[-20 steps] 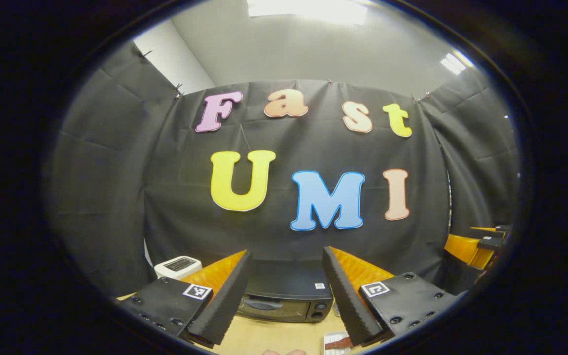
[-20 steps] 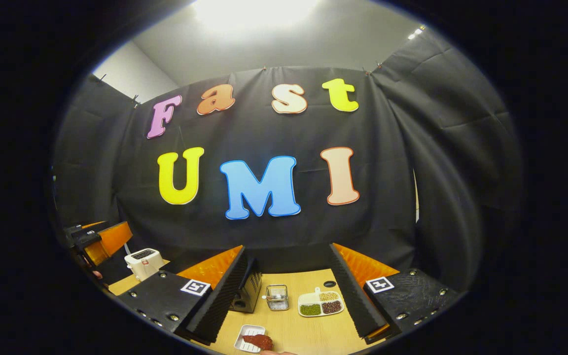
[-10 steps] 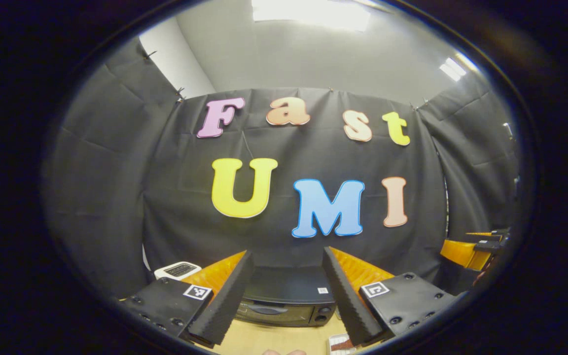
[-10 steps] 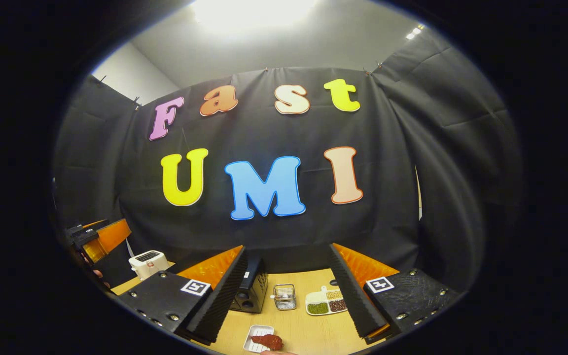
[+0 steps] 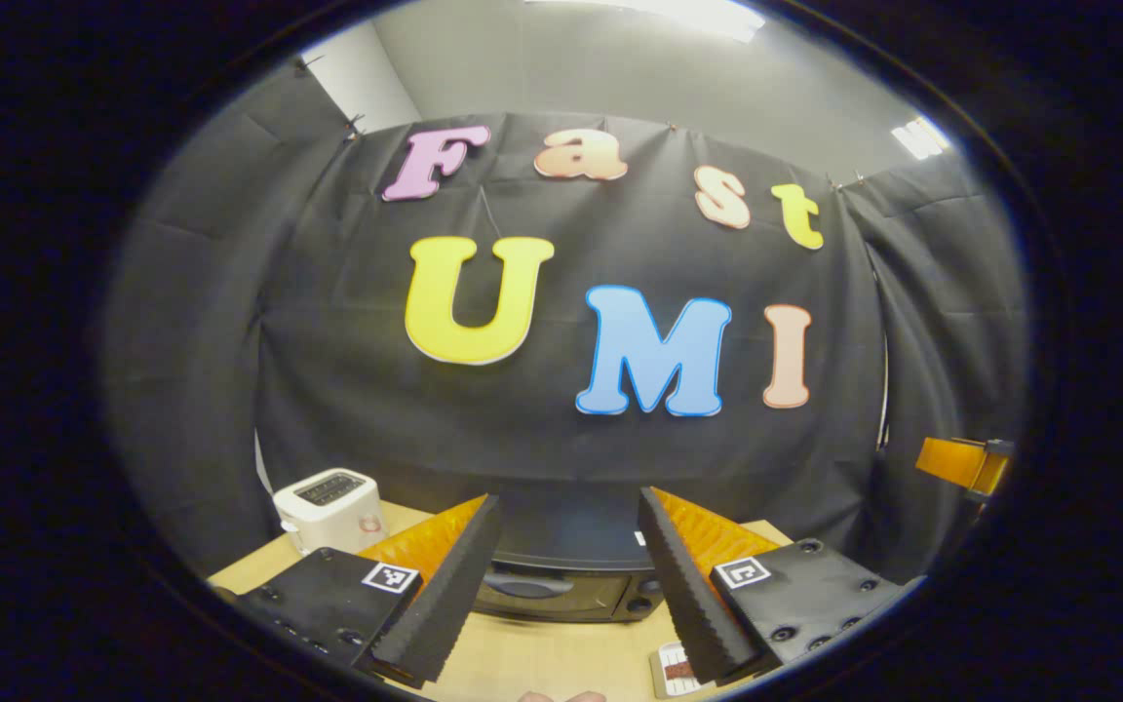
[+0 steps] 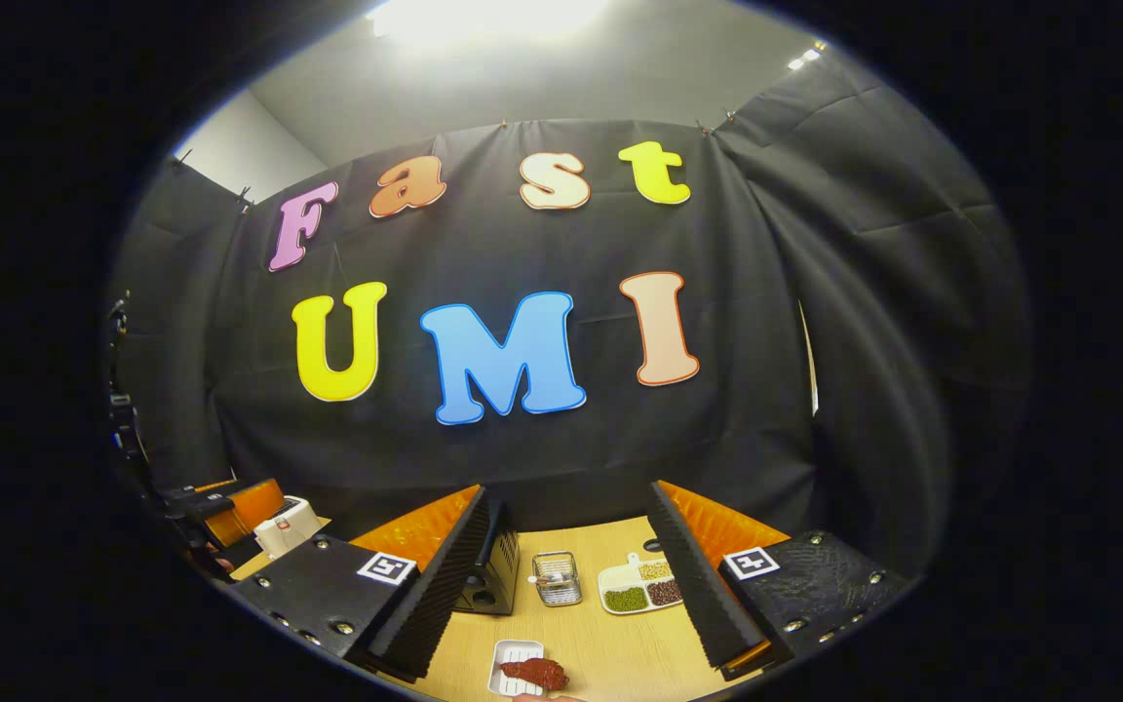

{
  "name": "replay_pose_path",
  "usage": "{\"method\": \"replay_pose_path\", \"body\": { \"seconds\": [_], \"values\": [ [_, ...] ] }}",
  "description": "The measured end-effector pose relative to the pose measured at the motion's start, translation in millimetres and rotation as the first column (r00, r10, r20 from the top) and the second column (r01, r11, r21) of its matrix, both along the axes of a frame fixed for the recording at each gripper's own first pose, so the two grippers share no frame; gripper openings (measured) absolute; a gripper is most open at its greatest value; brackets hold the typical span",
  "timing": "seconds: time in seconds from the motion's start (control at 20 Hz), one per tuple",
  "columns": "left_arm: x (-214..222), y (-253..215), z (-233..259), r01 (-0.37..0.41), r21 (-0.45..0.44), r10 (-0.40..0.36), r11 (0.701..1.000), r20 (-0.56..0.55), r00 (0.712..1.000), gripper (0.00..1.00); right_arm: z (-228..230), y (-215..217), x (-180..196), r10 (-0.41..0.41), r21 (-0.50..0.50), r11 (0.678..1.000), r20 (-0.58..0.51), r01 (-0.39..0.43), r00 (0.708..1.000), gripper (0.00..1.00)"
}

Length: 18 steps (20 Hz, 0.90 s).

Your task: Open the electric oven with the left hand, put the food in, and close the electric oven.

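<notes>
Both jaws spread — left gripper (image 5: 566, 575) facing closed oven (image 5: 561, 590), food (image 6: 534, 672) on tray (image 6: 506, 654)

Bright ceiling lights (image 6: 488, 15) glare overhead, both views sharp, with strong fisheye bending toward the edges.

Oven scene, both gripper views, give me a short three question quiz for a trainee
1. True or false: the oven door is shut.
2. In the right gripper view, what lies on the small white tray nearest the camera? A) a reddish-brown piece of food B) a spoon C) a cup
3. Fill in: left of the oven stands a white ____.

Key:
1. True; the left gripper is open in front of it and not touching it.
2. A
3. toaster
</notes>
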<state>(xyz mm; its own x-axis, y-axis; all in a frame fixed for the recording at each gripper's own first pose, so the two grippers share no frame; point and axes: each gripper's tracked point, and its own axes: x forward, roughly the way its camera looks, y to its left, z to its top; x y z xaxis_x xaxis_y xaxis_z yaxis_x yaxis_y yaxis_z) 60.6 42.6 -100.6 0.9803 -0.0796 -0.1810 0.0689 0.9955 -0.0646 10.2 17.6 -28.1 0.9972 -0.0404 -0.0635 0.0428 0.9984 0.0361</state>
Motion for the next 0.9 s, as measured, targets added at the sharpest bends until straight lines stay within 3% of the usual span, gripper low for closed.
{"method": "replay_pose_path", "body": {
  "seconds": [0.05, 0.15, 0.3, 0.35, 0.5, 0.6, 0.65, 0.8, 0.9],
  "values": [
    [7.6, 1.1, -13.9, 0.006, 0.002, -0.006, 1.000, -0.028, 1.000, 0.98, -3.0, 1.0, 1.6, 0.003, -0.008, 1.000, -0.008, -0.003, 1.000, 0.99],
    [23.6, 4.5, -38.9, 0.009, 0.012, -0.008, 1.000, -0.066, 0.998, 0.95, -8.6, -1.0, 2.8, -0.002, -0.024, 1.000, -0.025, 0.001, 1.000, 0.99],
    [52.6, 14.0, -84.1, 0.008, 0.017, -0.005, 1.000, -0.143, 0.990, 0.98, -16.2, -6.1, 3.6, -0.025, -0.031, 0.999, -0.049, 0.023, 0.998, 0.99],
    [62.6, 16.0, -98.3, 0.010, 0.017, -0.007, 1.000, -0.168, 0.986, 0.92, -19.2, -7.7, 3.5, -0.031, -0.033, 0.999, -0.059, 0.029, 0.998, 0.99],
    [88.0, 20.4, -141.0, 0.026, 0.018, -0.021, 1.000, -0.243, 0.970, 0.98, -24.6, -11.4, 5.4, -0.050, -0.041, 0.998, -0.079, 0.047, 0.996, 0.99],
    [101.7, 22.8, -162.0, 0.026, 0.013, -0.021, 1.000, -0.284, 0.958, 0.98, -26.1, -11.9, 5.6, -0.060, -0.049, 0.997, -0.081, 0.057, 0.995, 0.99],
    [108.3, 24.2, -170.9, 0.025, 0.019, -0.018, 1.000, -0.297, 0.955, 0.92, -27.3, -11.4, 5.7, -0.062, -0.053, 0.997, -0.086, 0.058, 0.994, 0.99],
    [118.4, 25.7, -191.4, 0.036, 0.059, -0.014, 0.998, -0.330, 0.944, 0.97, -31.0, -11.1, 7.6, -0.066, -0.063, 0.996, -0.096, 0.060, 0.993, 0.99],
    [123.3, 26.7, -203.5, 0.040, 0.083, -0.008, 0.996, -0.349, 0.937, 0.95, -31.7, -9.8, 10.2, -0.068, -0.059, 0.996, -0.099, 0.062, 0.993, 0.99]
  ]
}}
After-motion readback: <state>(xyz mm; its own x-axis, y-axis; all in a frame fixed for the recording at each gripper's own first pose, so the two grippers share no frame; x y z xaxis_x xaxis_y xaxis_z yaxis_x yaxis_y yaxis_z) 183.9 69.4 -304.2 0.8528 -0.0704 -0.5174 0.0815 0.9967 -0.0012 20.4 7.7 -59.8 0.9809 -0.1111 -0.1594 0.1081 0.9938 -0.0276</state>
